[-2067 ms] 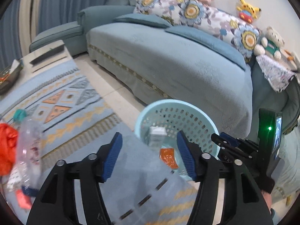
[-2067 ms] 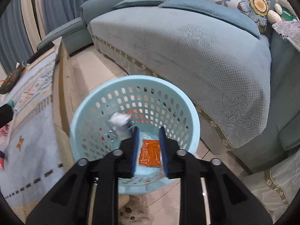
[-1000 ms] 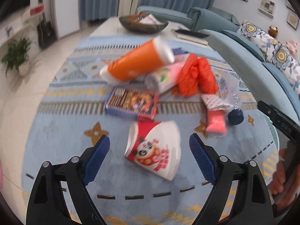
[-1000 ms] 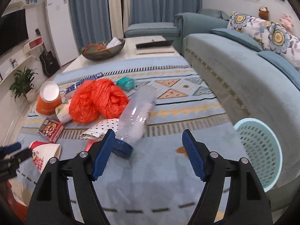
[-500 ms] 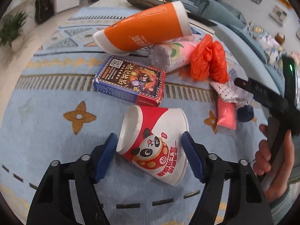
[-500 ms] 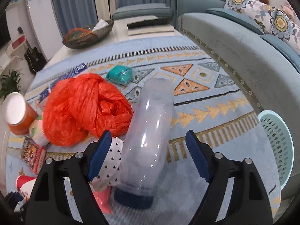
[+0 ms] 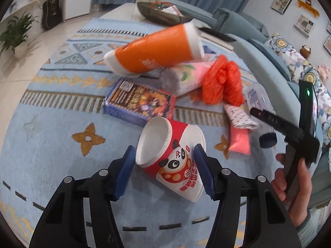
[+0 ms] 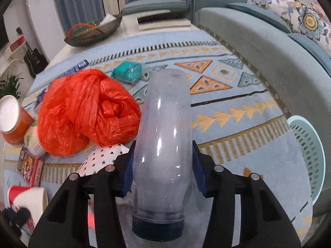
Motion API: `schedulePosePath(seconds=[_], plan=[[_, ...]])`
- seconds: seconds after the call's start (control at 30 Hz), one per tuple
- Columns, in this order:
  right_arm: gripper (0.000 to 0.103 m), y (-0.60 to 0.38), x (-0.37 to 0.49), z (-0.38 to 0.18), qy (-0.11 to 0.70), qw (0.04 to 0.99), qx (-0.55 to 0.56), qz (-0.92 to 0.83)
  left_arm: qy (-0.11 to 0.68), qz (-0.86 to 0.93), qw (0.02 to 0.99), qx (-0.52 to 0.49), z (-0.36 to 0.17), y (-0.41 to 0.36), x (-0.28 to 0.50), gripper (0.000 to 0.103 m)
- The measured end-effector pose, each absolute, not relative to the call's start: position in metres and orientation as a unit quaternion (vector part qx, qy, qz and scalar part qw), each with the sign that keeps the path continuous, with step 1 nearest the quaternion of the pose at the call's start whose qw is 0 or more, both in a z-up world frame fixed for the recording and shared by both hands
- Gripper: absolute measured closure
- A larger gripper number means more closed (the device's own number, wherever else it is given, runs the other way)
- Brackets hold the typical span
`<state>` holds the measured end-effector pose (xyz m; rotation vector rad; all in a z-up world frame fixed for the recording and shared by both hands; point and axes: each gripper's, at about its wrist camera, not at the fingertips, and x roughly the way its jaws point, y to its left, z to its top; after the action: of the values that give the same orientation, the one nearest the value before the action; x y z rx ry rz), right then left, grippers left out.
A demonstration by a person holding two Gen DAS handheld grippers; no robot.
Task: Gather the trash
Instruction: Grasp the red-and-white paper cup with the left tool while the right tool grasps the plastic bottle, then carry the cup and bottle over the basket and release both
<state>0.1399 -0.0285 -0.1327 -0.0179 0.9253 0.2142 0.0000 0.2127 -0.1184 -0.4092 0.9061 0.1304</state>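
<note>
As both sets of jaws close, left hand-held gripper pinches the panda cup lying on the rug; a sec ago it was spread wide. Right hand-held gripper now squeezes the clear bottle, prev. not straddled. Two pieces look ready for lifting. Only right view shows basket, far right by sofa; left view alone shows orange cup further back.

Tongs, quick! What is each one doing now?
Left tongs: closing around the panda paper cup, pads touching its sides.
Right tongs: closing on the clear plastic bottle, pads against it.
</note>
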Motion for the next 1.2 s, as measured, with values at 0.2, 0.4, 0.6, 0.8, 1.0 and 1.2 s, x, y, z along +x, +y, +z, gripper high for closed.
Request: schedulePosePath(seconds=[0.2,0.4,0.6,0.8,1.0,1.2], plan=[[0.058,-0.068,0.119,-0.1,0.416,0.904,0.007,0.1,0.387,0.03,0.904,-0.182,-0.09,0.188,-0.008,0.047],[0.058,-0.118,0.095,-0.059,0.381,0.92,0.028,0.082,0.337,-0.019,0.925,-0.177,-0.05,0.151,-0.012,0.047],[0.058,-0.172,0.071,-0.025,0.343,0.939,0.015,0.038,0.297,-0.074,0.941,-0.147,-0.006,0.09,-0.011,0.047],[0.058,-0.227,0.056,-0.005,0.323,0.946,0.007,-0.001,0.278,-0.129,0.944,-0.12,0.027,0.024,-0.005,0.047],[0.058,-0.28,0.043,-0.002,0.307,0.951,-0.001,-0.043,0.275,-0.166,0.944,-0.081,0.044,-0.046,0.019,0.047],[0.058,-0.331,0.043,-0.023,0.318,0.945,0.011,-0.073,0.292,-0.197,0.934,-0.053,0.029,-0.105,0.059,0.047]])
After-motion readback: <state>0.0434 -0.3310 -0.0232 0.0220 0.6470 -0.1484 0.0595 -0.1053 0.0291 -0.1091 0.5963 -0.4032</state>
